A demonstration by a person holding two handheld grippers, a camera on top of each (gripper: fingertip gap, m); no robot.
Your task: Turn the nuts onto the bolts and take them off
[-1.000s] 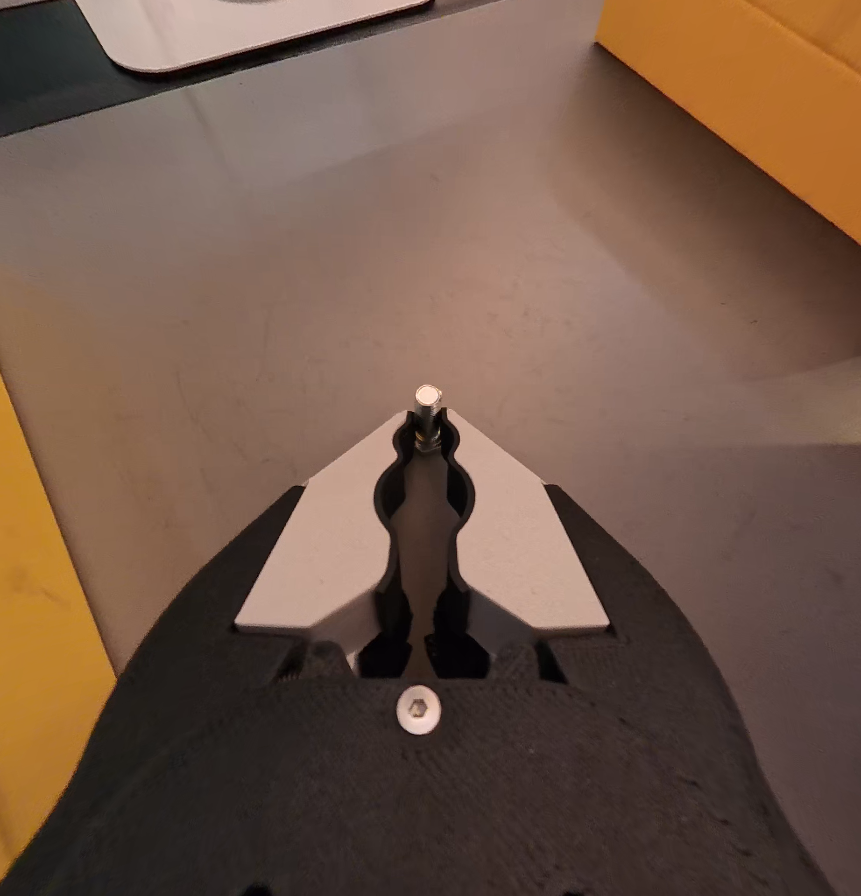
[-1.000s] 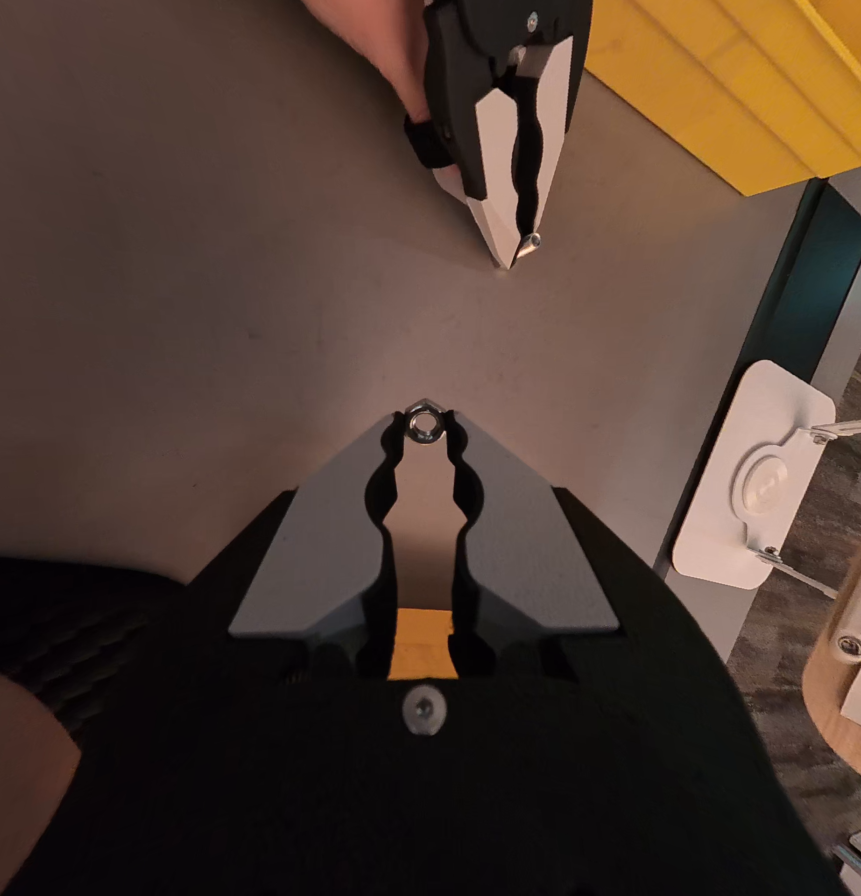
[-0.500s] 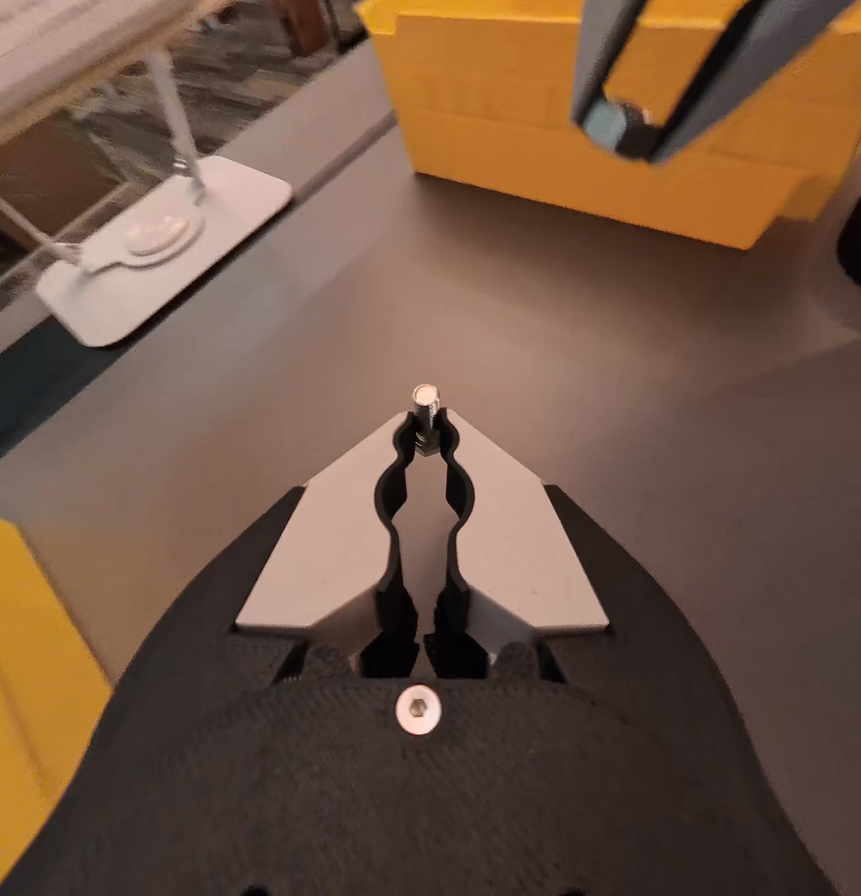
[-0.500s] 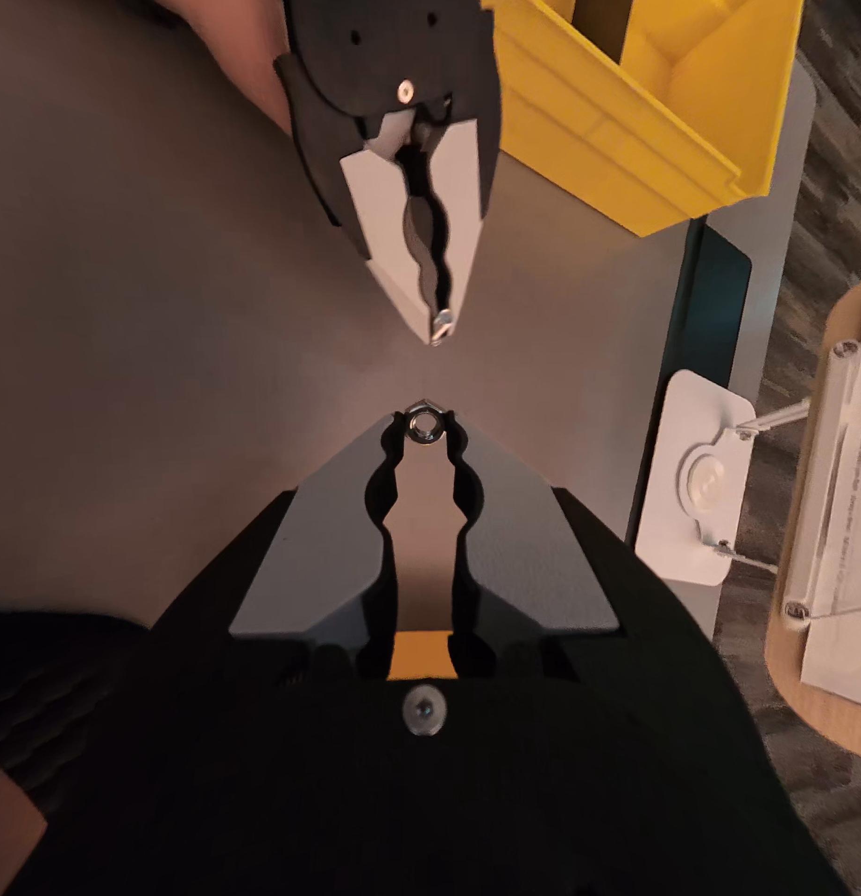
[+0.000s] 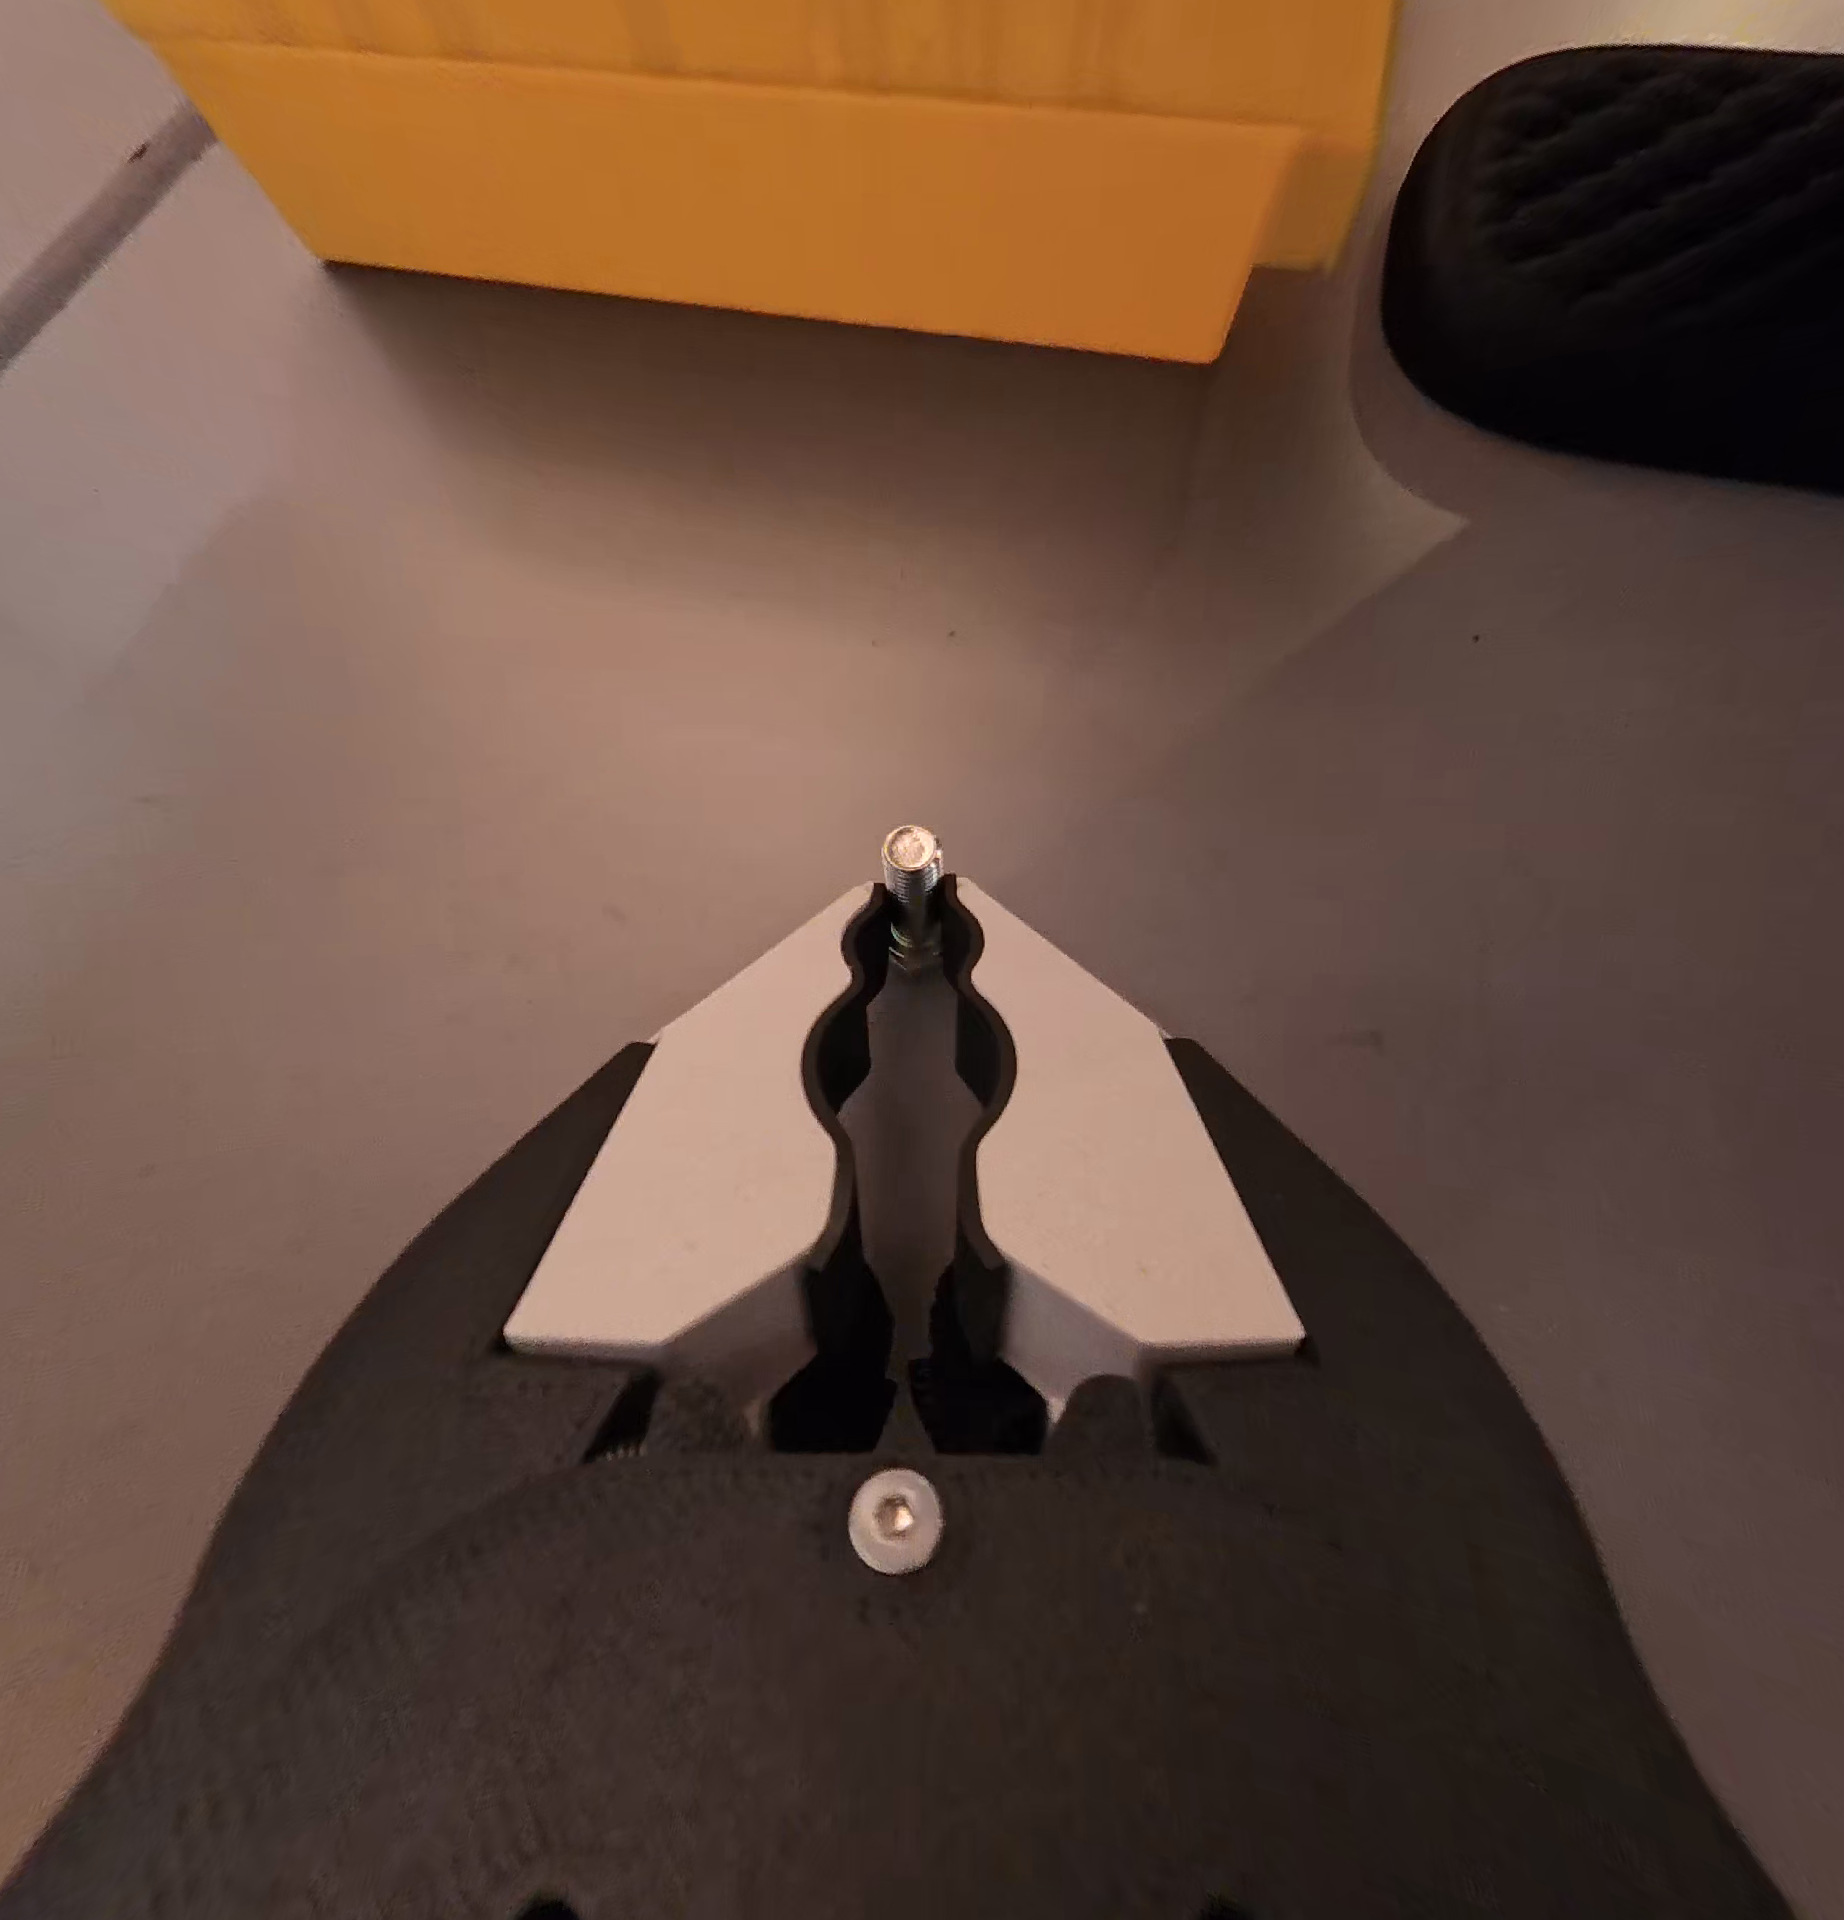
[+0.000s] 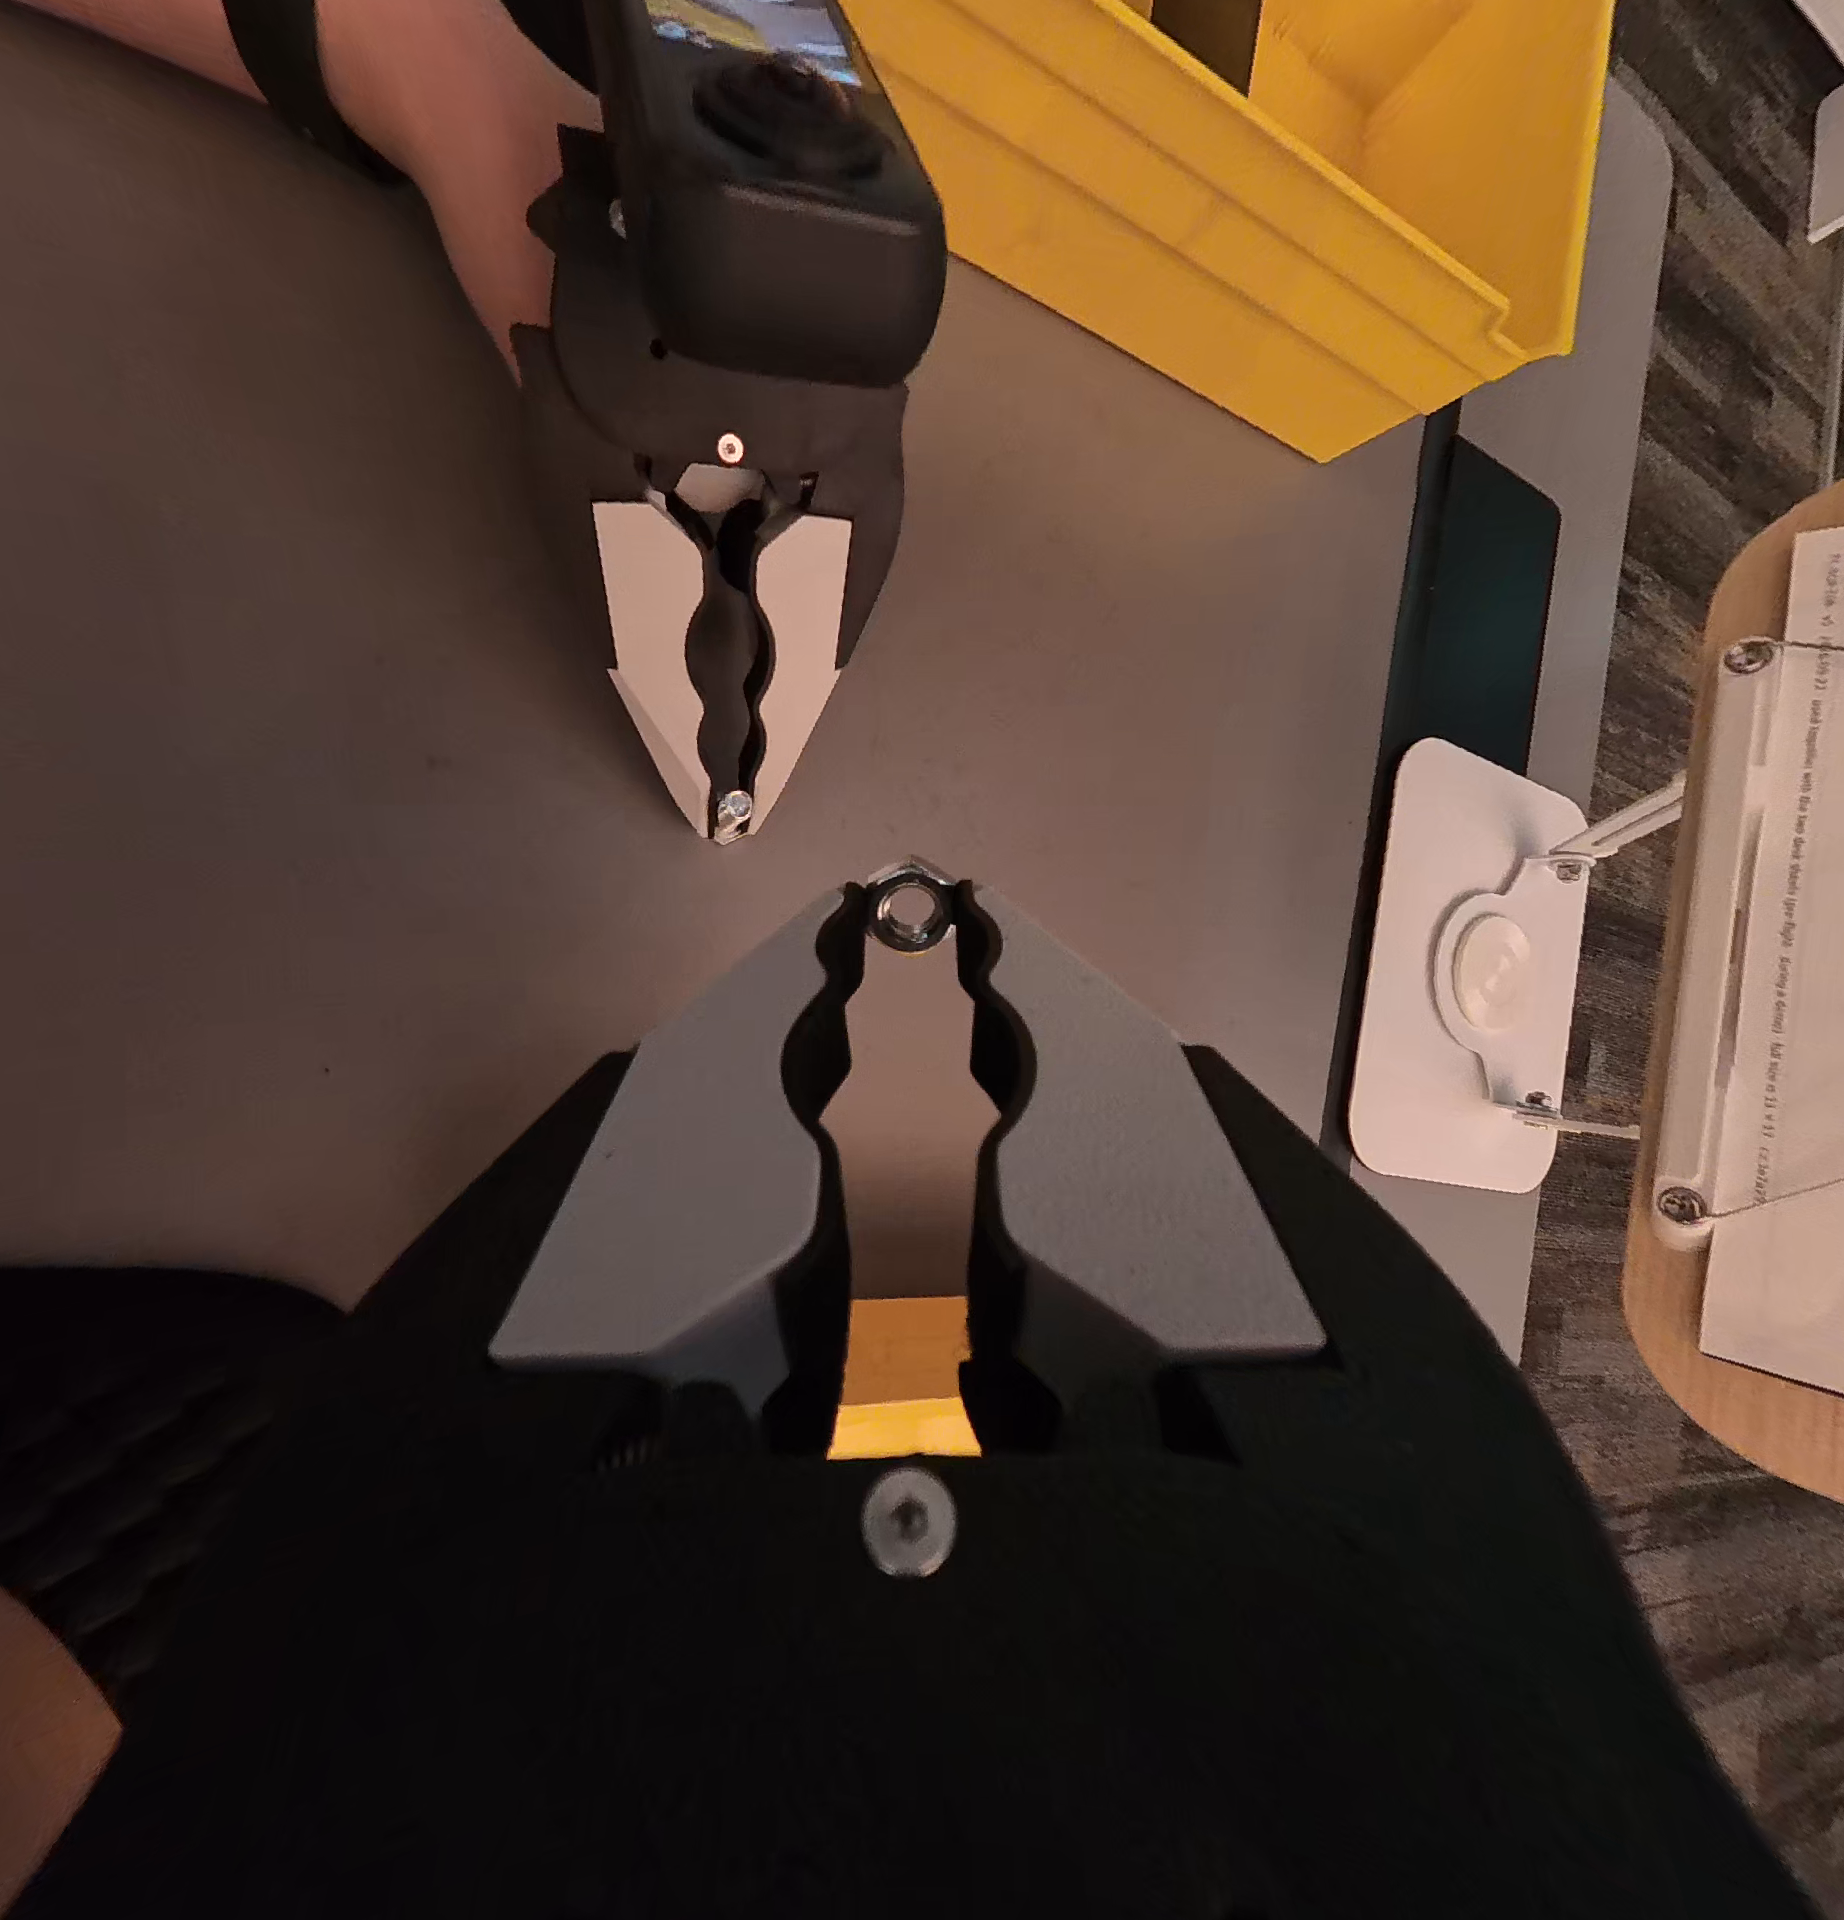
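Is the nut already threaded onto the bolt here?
No: the small silver hex nut sits pinched in the right tool, apart from the silver threaded bolt held by the left tool.

**Both claws clamped, tips facing each other**

We are holding our left claw [image 5: 913, 914] with its pale fingers pinched nearly together at the tips. In the right wrist view the left claw [image 6: 729, 816] is pointing toward our right claw [image 6: 907, 899], tips near but apart. We are keeping the right claw's grey fingers [image 6: 710, 1122] spread a little wider and closed at the tips. A bare hand [image 6: 482, 156] is gripping the left claw's body.
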